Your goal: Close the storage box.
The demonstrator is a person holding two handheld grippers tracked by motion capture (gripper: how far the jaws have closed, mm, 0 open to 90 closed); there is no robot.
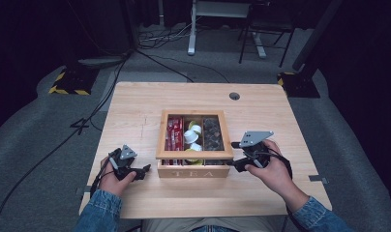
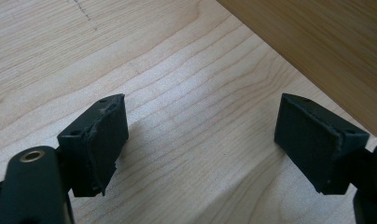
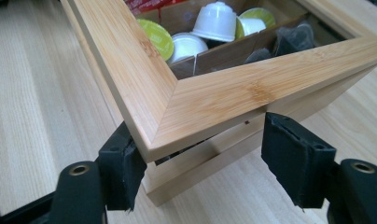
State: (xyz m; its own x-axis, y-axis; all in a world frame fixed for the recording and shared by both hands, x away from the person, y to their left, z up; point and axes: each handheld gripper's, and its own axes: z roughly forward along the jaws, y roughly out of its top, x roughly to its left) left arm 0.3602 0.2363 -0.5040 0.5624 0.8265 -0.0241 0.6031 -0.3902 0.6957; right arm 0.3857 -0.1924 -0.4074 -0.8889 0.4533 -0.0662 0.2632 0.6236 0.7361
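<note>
Both pairs of jaws stand apart: the right gripper (image 1: 234, 166) straddles the near right corner of the raised lid (image 3: 214, 100), the left gripper (image 1: 144, 171) holds nothing, resting on the wooden table (image 1: 135, 121) just left of the tea box (image 1: 193, 171). The box sits mid-table, holding red packets (image 1: 174, 133), white and green capsules (image 3: 214, 21) and dark sachets (image 1: 213, 133).

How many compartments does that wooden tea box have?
3, side by side in the wooden tea box: left holds red packets, middle holds white and green capsules, right holds dark sachets. The lid frame may hide more.
</note>
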